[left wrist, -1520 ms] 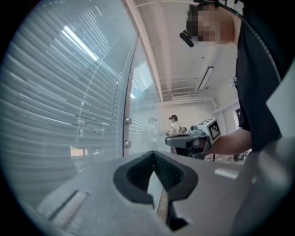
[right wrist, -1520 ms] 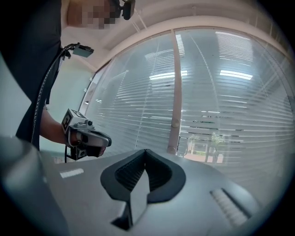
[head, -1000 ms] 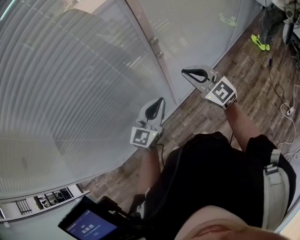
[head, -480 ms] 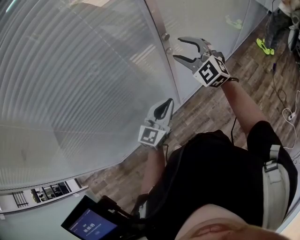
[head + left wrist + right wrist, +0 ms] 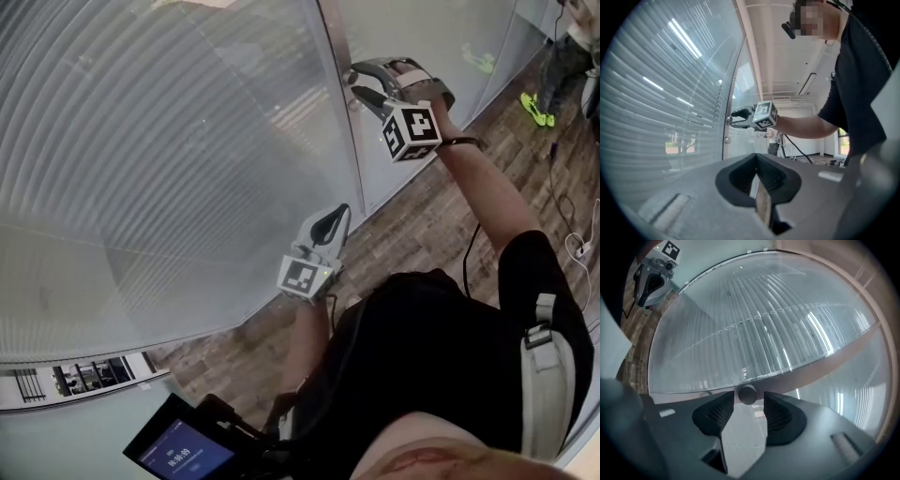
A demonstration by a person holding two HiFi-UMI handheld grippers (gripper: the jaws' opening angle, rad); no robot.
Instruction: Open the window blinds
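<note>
1. Locate the window blinds. They sit behind the glass panel that fills the left of the scene, from near to far. Each slat's long axis runs level along the panel, and the slats stack one above another.
2. Locate the frame post. It stands upright along the right edge of that panel.
3. Locate the knob on the post. It is a round stub, and its axis points out of the post, straight toward your right gripper. A second knob sits just below it on the same post.
4. Check the right gripper. You hold it raised at the far right, pointing at the post, with one jaw above the other. The jaws are apart and have just been closing. The knob stands between the fingertips with a narrow gap on each side, so the pads are not pressing and the gripper is released.
5. Check the left gripper. You hold it lower and nearer, well apart from the knob, pointing toward the glass. Its jaws are clenched together with nothing between them.
6. Note the wooden floor below both grippers.
</note>
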